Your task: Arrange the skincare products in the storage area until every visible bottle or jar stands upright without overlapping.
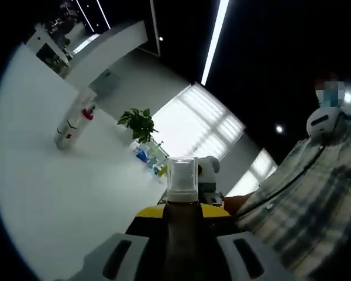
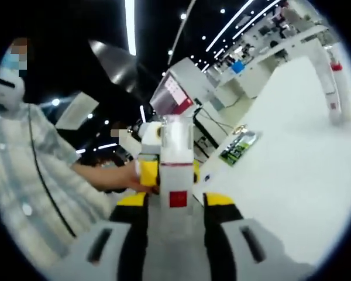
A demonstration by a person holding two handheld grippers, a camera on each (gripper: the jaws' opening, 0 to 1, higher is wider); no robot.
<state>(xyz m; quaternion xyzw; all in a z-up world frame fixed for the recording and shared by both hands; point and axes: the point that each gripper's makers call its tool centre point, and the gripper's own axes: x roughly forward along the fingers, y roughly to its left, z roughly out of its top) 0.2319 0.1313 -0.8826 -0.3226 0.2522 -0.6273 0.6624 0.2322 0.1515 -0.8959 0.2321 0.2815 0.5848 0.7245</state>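
White wall (image 1: 41, 175); bright blinded window (image 1: 193, 120), potted plant (image 1: 138, 123), ceiling strip lights (image 1: 215, 41)

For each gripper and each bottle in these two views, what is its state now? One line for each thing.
left gripper: shut on the dark bottle.
dark bottle: held between the jaws, clear cap pointing away from the camera.
right gripper: shut on the white bottle.
white bottle: held between the jaws, red square label facing the camera.
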